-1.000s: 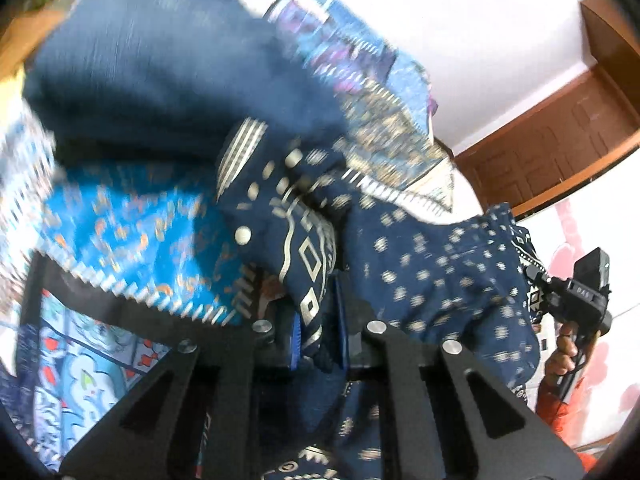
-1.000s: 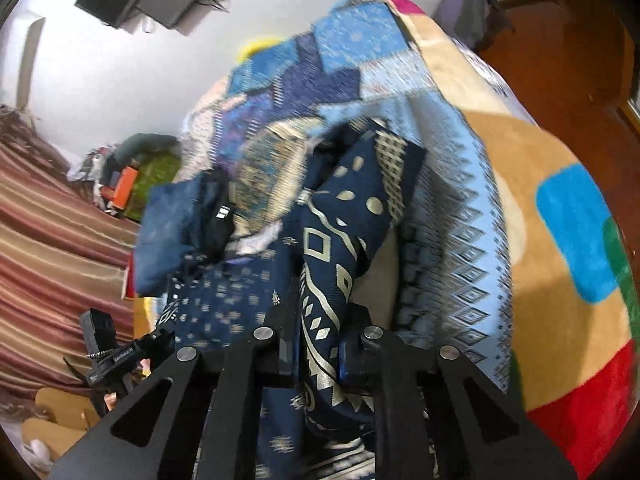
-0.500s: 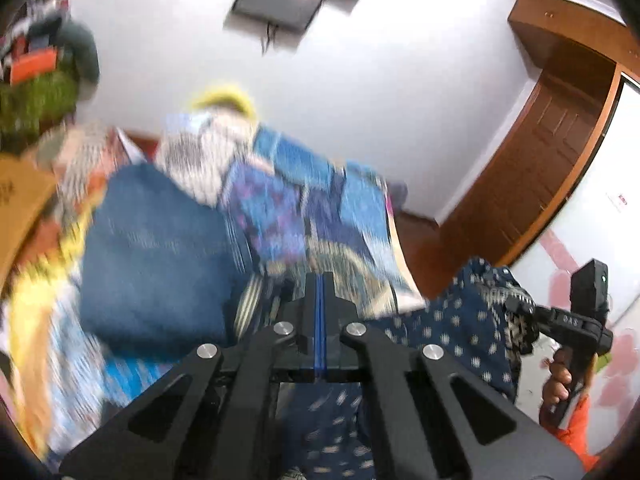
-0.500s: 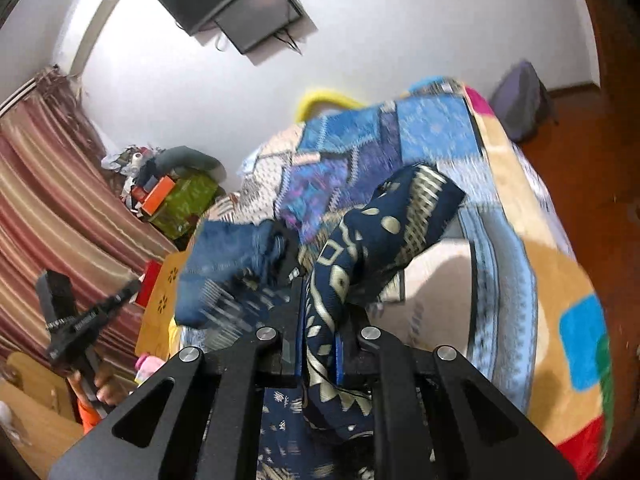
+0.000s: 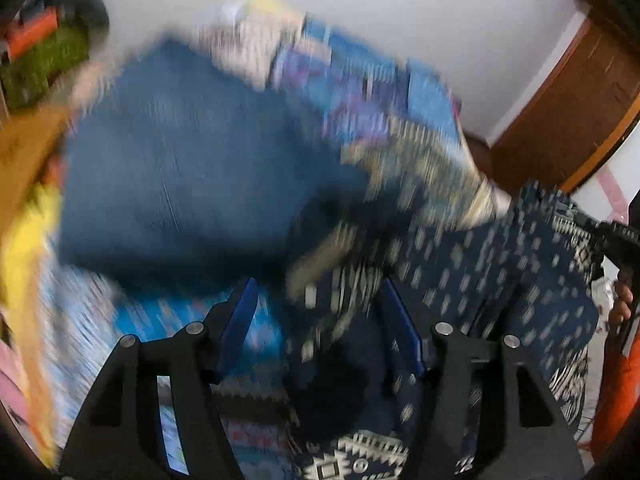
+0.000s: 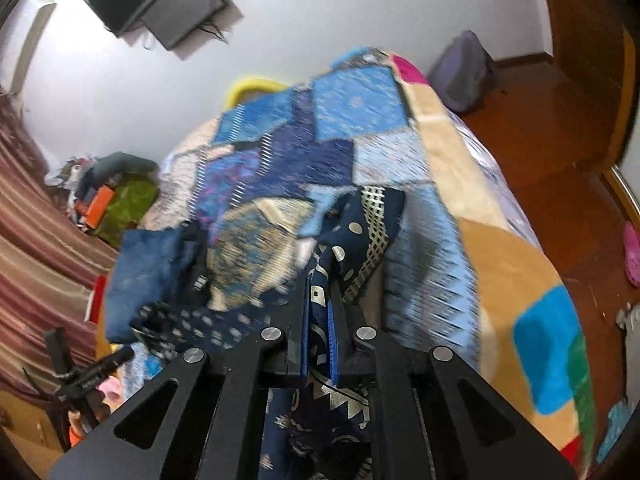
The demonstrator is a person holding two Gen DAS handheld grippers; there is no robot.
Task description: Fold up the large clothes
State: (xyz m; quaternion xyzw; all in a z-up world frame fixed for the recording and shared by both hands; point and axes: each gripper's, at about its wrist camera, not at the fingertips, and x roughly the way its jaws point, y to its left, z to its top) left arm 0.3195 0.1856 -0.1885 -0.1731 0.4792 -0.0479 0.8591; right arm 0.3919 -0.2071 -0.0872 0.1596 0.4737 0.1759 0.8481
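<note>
The left gripper has its jaws spread wide; the navy patterned garment drapes between and past them, loose against the right-hand blue pad, gripped by neither. The right gripper has its jaws pressed together on a fold of the same garment, which rises out of the pads and spills onto the patchwork bedspread just ahead. Farther left on the bed lies a folded blue denim piece. Beyond, a television hangs on the white wall.
</note>
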